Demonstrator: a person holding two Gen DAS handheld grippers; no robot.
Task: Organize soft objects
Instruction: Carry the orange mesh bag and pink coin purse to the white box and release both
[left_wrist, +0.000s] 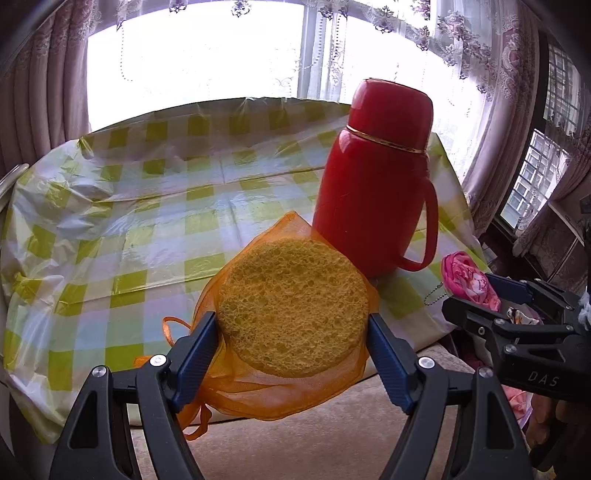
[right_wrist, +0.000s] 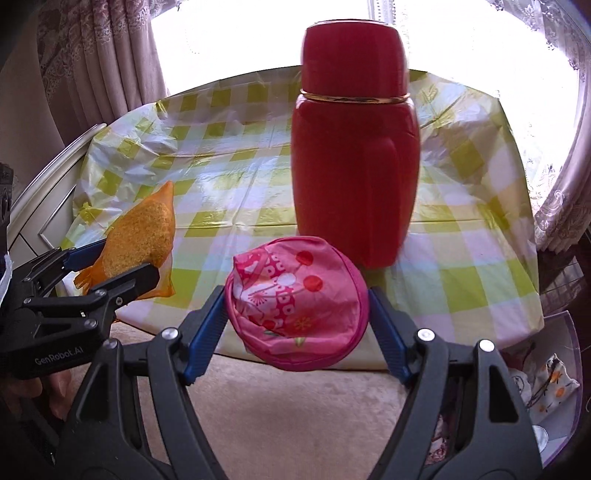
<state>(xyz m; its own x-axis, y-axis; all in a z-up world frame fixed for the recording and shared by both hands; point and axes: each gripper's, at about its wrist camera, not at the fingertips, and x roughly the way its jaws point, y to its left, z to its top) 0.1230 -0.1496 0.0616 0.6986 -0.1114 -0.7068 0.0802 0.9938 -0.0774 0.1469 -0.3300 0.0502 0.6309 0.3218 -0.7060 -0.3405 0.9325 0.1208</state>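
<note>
My left gripper (left_wrist: 291, 325) is shut on a round yellow sponge (left_wrist: 291, 306) wrapped in an orange mesh bag (left_wrist: 266, 395), held in the air near the table's front edge. The blue pads press the sponge on both sides. My right gripper (right_wrist: 295, 314) is shut on a round pink floral pouch (right_wrist: 295, 302), also lifted just in front of the table. In the right wrist view the left gripper (right_wrist: 122, 264) with the sponge (right_wrist: 142, 236) appears at the left. In the left wrist view the right gripper (left_wrist: 491, 295) with the pouch (left_wrist: 469, 280) shows at the right.
A tall red thermos (left_wrist: 373, 177) with a handle stands on the table's green-checked plastic cloth (left_wrist: 147, 206); it is straight ahead of the pouch (right_wrist: 354, 147). A clear bin (right_wrist: 565, 376) with cloth items sits low right. Beige carpet (right_wrist: 295, 417) lies below; curtained windows stand behind.
</note>
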